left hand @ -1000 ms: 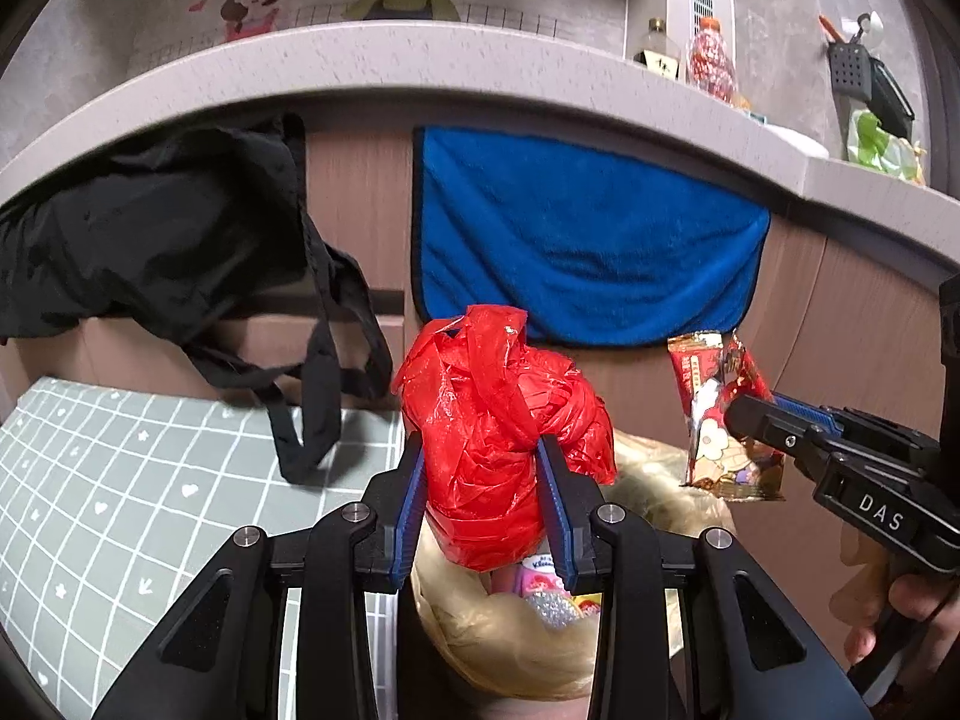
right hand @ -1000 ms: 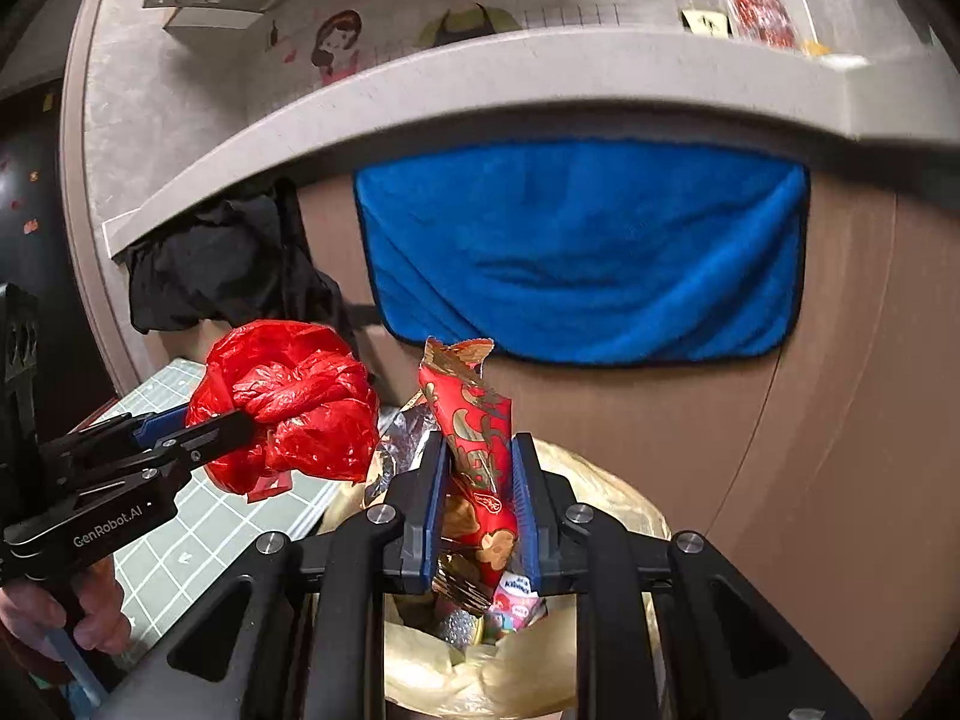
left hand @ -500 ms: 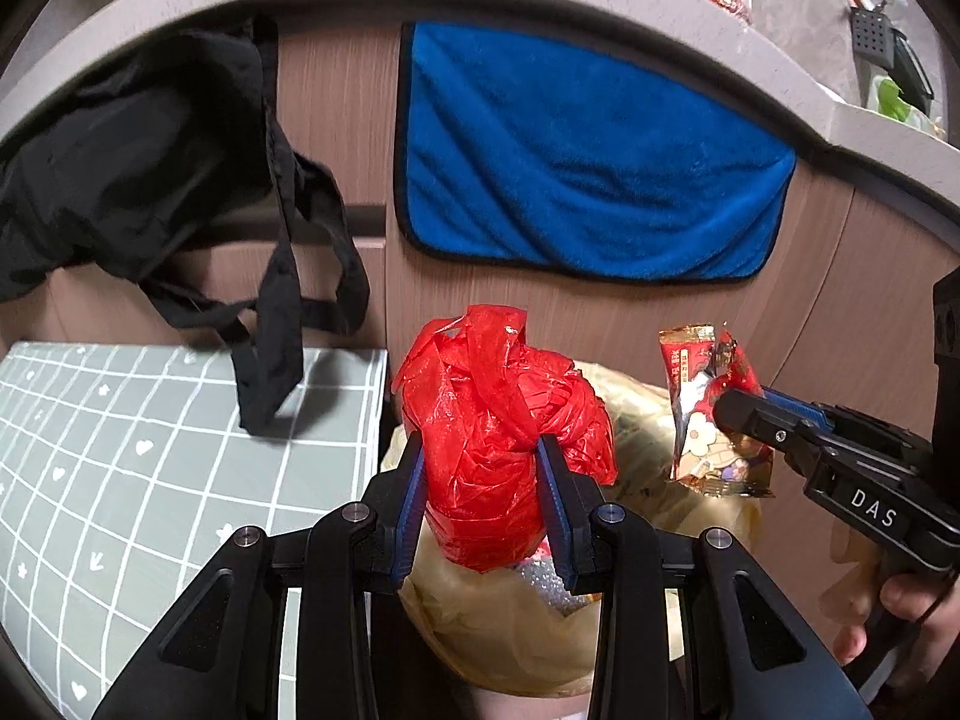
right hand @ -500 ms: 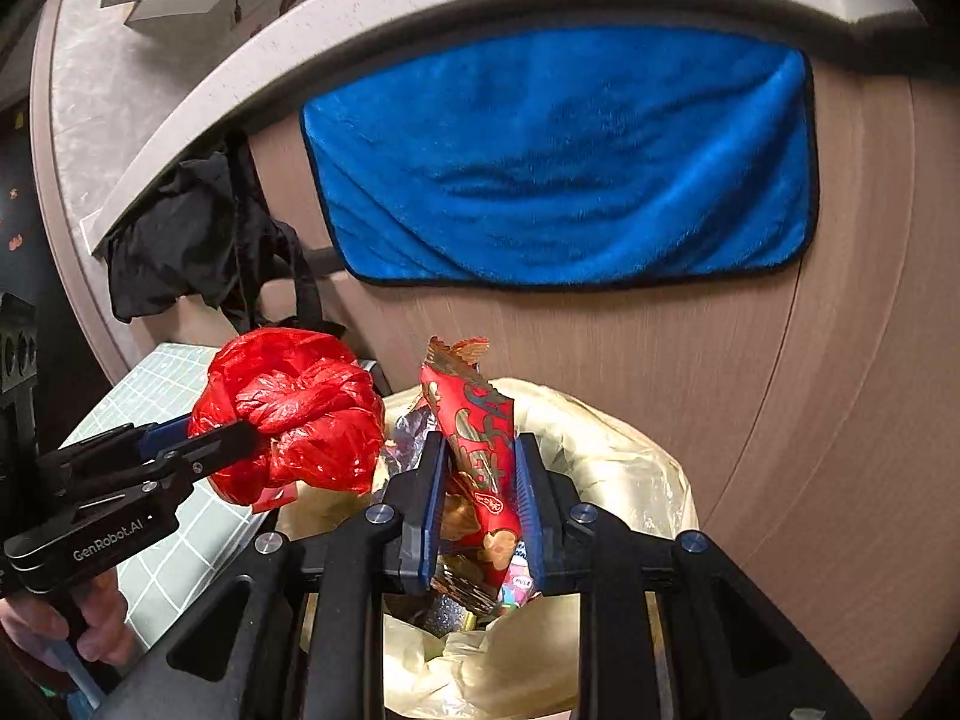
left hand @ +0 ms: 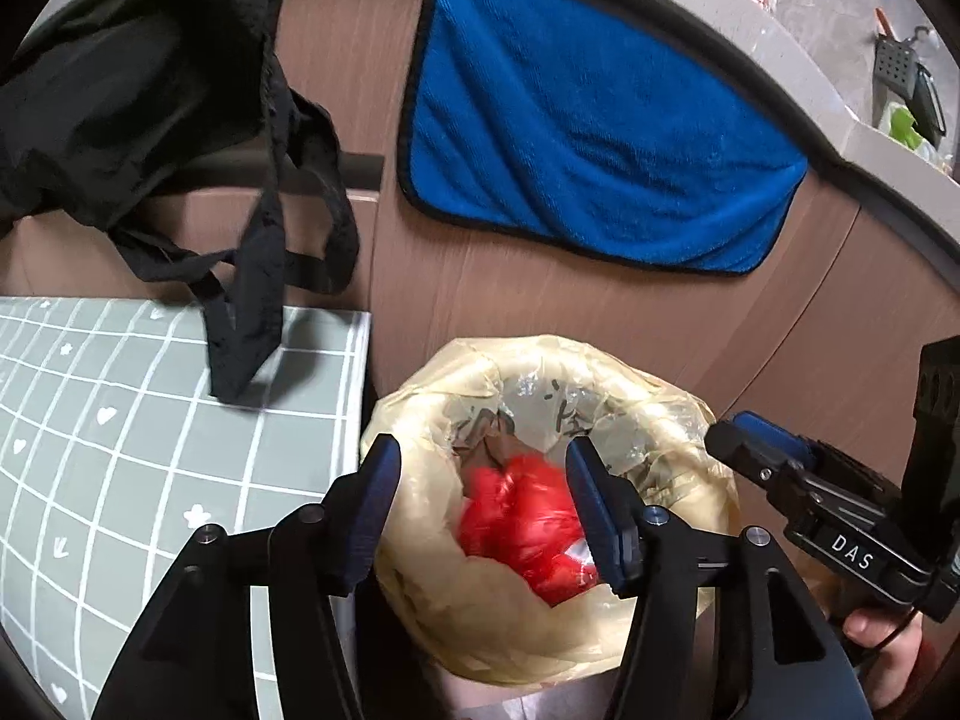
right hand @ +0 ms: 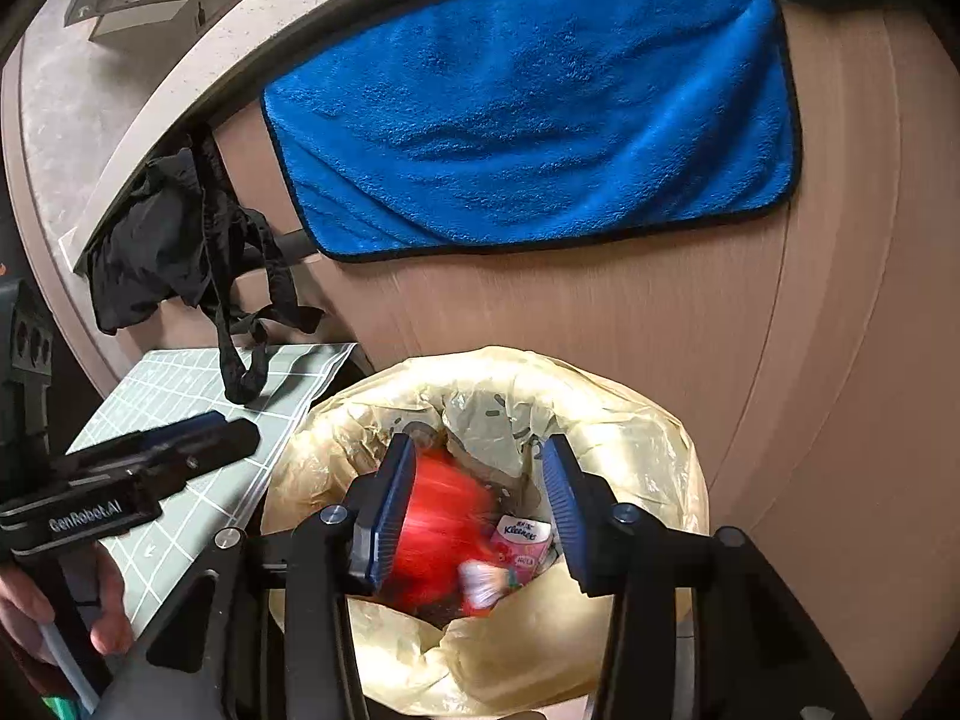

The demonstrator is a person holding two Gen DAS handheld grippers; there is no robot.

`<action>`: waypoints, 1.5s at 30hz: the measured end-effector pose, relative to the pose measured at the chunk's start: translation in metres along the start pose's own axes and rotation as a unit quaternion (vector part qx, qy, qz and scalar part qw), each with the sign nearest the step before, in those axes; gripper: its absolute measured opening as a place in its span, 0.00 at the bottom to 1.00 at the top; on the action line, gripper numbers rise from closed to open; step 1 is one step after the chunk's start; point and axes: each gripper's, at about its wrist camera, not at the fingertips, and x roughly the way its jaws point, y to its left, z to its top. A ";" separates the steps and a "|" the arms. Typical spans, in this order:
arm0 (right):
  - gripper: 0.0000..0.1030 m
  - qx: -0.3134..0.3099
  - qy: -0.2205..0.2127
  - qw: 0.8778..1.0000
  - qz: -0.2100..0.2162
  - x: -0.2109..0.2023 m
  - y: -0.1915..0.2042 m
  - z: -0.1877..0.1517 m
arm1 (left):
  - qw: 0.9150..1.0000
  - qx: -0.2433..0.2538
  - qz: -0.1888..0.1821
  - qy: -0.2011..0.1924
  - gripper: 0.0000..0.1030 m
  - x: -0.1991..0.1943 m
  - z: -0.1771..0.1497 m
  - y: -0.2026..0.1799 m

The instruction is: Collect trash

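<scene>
From my left wrist, the left gripper [left hand: 480, 501] jaws have just spread, released; the red bag [left hand: 522, 531] lies in the lined bin [left hand: 420, 540], beside a grid mat [left hand: 120, 450]. From my right wrist, the right gripper [right hand: 477, 507] jaws likewise just opened, empty, under a blue towel [right hand: 540, 120].

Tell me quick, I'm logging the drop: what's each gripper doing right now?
Left gripper: open, jaws just opened, red bag loose in the bin.
Right gripper: open, jaws just opened, holding nothing.
</scene>
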 end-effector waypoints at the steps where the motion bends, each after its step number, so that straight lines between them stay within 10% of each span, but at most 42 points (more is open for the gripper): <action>1: 0.43 0.001 -0.001 1.000 0.000 -0.002 0.001 -0.001 | 1.000 0.000 0.005 -0.005 0.57 -0.006 -0.001 0.001; 21: 0.54 -0.001 -0.017 0.998 0.063 -0.133 0.104 -0.078 | 0.988 0.047 0.116 -0.096 0.58 -0.226 -0.130 0.020; 33: 0.54 -0.110 -0.068 0.991 -0.020 -0.197 0.173 -0.150 | 0.977 0.053 0.193 -0.077 0.58 -0.254 -0.184 0.004; 45: 0.54 -0.120 -0.074 0.990 -0.004 -0.199 0.190 -0.164 | 0.968 0.028 0.222 -0.111 0.58 -0.286 -0.193 0.012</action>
